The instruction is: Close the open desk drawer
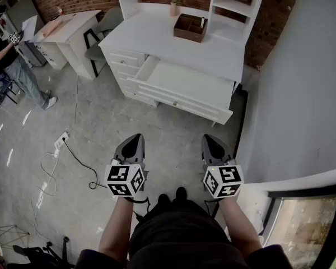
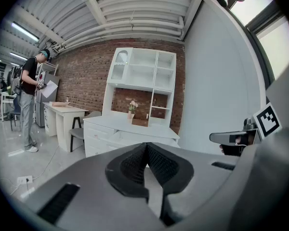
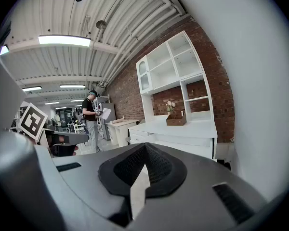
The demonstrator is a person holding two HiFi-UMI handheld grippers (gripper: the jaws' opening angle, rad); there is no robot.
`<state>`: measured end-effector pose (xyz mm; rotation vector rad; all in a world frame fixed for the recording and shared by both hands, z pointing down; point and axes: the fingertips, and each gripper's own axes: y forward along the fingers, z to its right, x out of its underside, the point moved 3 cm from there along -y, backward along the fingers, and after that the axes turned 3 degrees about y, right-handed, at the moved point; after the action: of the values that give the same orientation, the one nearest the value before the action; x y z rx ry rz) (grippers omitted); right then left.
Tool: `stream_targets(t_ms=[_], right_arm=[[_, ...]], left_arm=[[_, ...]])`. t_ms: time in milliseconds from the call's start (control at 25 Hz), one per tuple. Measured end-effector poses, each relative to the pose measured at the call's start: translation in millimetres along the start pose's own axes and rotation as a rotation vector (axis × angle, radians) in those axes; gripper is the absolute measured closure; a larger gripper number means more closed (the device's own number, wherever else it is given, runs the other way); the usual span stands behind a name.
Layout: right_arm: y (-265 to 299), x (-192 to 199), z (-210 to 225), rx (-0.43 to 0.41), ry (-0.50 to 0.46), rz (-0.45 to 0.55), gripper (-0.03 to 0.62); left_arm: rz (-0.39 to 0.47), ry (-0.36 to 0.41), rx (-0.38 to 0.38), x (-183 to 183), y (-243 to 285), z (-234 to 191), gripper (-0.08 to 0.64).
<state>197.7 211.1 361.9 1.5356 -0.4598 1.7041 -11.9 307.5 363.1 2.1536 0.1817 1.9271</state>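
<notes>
Left claw (image 1: pixel 135 139) and right claw (image 1: pixel 210 140) are being held pressed together, empty, above the floor (image 1: pixel 101 128). Drawer (image 1: pixel 182 86) is being seen pulled out of the bench (image 1: pixel 157 32) at 12 o'clock, well apart from the claws.

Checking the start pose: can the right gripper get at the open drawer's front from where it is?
Probably not yet: the right gripper is held well short of the open drawer, with a stretch of floor between. Nothing stands in the way, though.

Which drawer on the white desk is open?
The wide drawer, right of the narrow stacked drawers: it is pulled far out with its inside showing, while those sit flush.
</notes>
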Motion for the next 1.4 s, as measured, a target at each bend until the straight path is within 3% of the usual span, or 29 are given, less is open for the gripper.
stream_targets(t_ms=[440, 960, 1200, 1400], right_arm=[[-2.0, 1.7, 12.1, 0.024, 0.017, 0.017, 0.588], [3.7, 0.5, 48.0, 0.066, 0.015, 0.007, 0.588], [18.5, 5.0, 58.6, 0.063, 0.051, -0.015, 0.588], [41.4, 9.7, 63.3, 0.079, 0.068, -0.025, 0.588]], left_arm=[[-0.025, 0.043, -0.011, 5.7, 5.2, 6.5, 0.551], [-0.030, 0.035, -0.049, 12.1, 27.1, 16.3, 0.551], [-0.051, 0.046, -0.078, 11.9, 40.9, 7.4, 0.551], [-0.070, 0.044, -0.052, 14.0, 67.2, -7.5, 0.551]])
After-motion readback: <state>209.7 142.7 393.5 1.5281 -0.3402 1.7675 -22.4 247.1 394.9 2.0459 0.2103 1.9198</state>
